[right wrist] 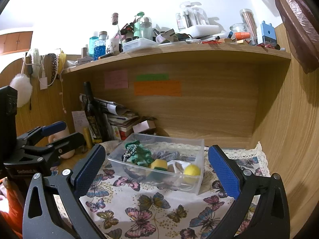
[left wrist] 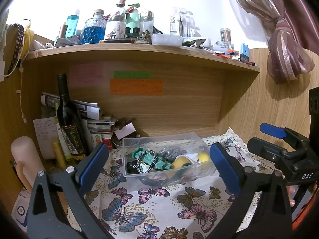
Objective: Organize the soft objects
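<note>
A clear plastic box (left wrist: 191, 137) (right wrist: 200, 149) stands on a butterfly-print cloth (left wrist: 155, 205) (right wrist: 151, 203). It holds soft things: a green knit piece (left wrist: 161, 162) (right wrist: 142, 156), a black-and-white braided band (left wrist: 146, 159) (right wrist: 128, 153), a yellow-green sponge (left wrist: 180, 162) (right wrist: 159, 165), a yellow ball (left wrist: 203, 157) (right wrist: 191, 170) and a grey cloth (right wrist: 169, 155). My left gripper (left wrist: 159, 163) is open and empty in front of the box. My right gripper (right wrist: 156, 168) is open and empty, also in front of it.
A dark wine bottle (left wrist: 68, 119) (right wrist: 92, 115), stacked papers (left wrist: 89, 109) and a pink cylinder (left wrist: 25, 159) stand at the left. A wooden shelf (left wrist: 139, 54) (right wrist: 179, 53) crowded with bottles hangs overhead. A wooden wall (right wrist: 289, 139) closes the right side.
</note>
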Demonstrator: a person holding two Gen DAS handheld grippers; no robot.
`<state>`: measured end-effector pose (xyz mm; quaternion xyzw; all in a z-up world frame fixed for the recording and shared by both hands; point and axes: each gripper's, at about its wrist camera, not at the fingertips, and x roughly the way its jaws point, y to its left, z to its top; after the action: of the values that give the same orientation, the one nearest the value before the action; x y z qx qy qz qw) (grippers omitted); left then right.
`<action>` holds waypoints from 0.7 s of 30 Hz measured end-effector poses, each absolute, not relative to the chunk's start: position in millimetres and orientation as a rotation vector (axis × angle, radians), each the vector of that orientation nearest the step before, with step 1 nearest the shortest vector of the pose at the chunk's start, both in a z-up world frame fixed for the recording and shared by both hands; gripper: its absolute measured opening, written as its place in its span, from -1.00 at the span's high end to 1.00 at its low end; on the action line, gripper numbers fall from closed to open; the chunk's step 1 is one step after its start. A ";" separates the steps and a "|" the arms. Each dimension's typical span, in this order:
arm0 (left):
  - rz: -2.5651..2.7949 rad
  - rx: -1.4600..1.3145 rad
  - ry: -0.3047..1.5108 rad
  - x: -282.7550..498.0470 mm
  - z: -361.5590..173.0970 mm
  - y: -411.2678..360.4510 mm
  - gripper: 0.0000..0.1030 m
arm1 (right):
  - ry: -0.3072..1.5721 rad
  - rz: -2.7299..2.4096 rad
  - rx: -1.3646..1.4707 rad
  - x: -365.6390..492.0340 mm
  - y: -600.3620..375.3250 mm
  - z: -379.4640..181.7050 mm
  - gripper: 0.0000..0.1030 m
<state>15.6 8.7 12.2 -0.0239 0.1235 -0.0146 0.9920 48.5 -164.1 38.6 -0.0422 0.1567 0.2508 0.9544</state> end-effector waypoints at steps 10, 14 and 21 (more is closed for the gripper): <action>-0.032 -0.057 0.253 17.7 12.0 9.7 -1.00 | 0.317 0.510 -0.084 48.6 -164.0 38.0 -1.00; -0.034 -0.056 0.257 18.0 11.8 9.4 -1.00 | 0.317 0.508 -0.083 48.2 -163.5 38.3 -1.00; -0.044 -0.060 0.268 20.5 10.3 10.0 -1.00 | 0.319 0.505 -0.083 48.8 -163.5 38.3 -1.00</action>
<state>20.5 10.0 10.3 -0.0298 0.1338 -0.0219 0.9903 48.8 -163.5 38.3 -0.0409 0.1569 0.2488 0.9549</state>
